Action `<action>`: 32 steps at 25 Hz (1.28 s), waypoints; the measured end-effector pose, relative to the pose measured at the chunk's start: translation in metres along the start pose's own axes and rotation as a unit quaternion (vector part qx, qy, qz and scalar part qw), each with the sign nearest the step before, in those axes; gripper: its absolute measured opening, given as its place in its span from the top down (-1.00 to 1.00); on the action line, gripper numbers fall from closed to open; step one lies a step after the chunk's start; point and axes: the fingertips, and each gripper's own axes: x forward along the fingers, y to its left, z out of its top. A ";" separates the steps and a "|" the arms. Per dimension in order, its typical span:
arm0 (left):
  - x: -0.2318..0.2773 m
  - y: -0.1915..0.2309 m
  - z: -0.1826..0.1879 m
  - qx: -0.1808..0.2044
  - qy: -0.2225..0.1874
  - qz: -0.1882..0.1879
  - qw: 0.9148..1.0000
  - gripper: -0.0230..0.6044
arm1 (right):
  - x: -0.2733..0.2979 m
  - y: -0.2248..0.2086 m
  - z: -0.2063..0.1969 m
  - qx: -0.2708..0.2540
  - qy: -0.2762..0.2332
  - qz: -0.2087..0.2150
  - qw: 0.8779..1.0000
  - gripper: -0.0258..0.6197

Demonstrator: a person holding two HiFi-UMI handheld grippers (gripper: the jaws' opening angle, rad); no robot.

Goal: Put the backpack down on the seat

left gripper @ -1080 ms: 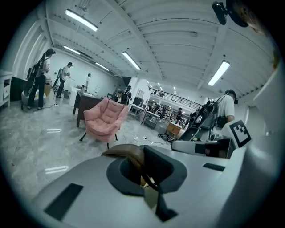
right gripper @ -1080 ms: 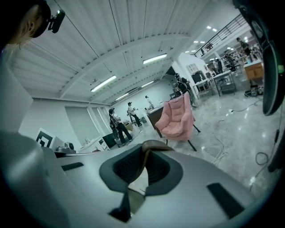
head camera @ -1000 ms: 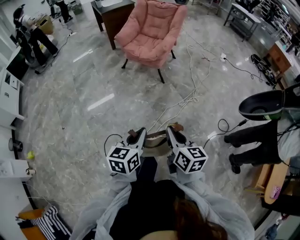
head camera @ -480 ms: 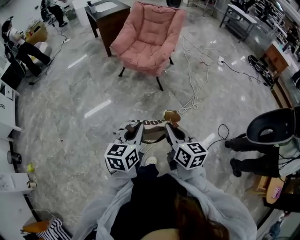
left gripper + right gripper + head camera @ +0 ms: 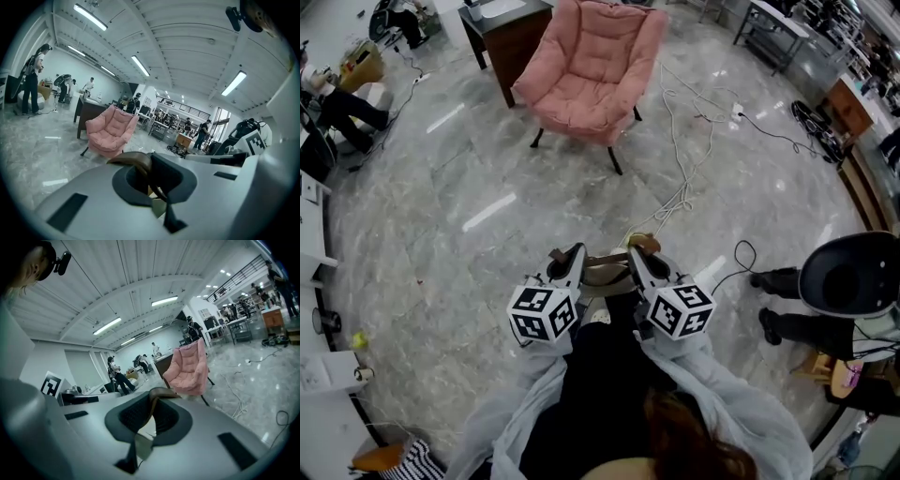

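Both grippers hold the backpack's brown strap (image 5: 607,265) in front of my body. My left gripper (image 5: 572,266) is shut on the strap (image 5: 135,161), and my right gripper (image 5: 637,266) is shut on its other side (image 5: 157,394). In each gripper view the strap passes between the dark pads of the left gripper (image 5: 151,182) and the right gripper (image 5: 147,421). The backpack's body hangs below the grippers and is mostly hidden. The pink armchair (image 5: 592,70) stands ahead on the marble floor, empty, well away from the grippers. It also shows as the armchair (image 5: 110,132) and the armchair (image 5: 190,365).
A dark wooden desk (image 5: 502,33) stands left of the armchair. White cables (image 5: 677,192) trail across the floor between me and the chair. A person in black trousers (image 5: 795,300) sits at the right beside a black round seat (image 5: 849,276). Other people stand at the far left.
The view has shifted a little as I walk toward the armchair; the person at the right sits lower in the frame. Both grippers keep the strap in the same hold.
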 end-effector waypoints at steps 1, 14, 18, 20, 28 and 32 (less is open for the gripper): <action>0.004 0.002 -0.002 -0.002 0.004 0.000 1.000 0.89 | 0.003 -0.003 0.000 0.002 0.002 -0.001 1.000 0.84; 0.094 0.039 0.033 0.002 0.018 0.000 1.000 0.89 | 0.085 -0.057 0.049 0.021 0.007 0.006 1.000 0.84; 0.138 0.057 0.057 0.002 0.018 0.001 1.000 0.89 | 0.119 -0.081 0.075 0.036 0.013 0.005 0.999 0.84; 0.159 0.066 0.070 -0.001 0.014 0.004 1.000 0.89 | 0.136 -0.092 0.090 0.034 0.015 0.008 0.999 0.85; 0.225 0.099 0.102 -0.009 0.020 0.010 1.000 0.89 | 0.200 -0.126 0.131 0.025 0.024 0.014 0.999 0.84; 0.252 0.110 0.109 -0.007 0.029 0.011 0.999 0.89 | 0.224 -0.144 0.145 0.034 0.024 0.013 0.999 0.84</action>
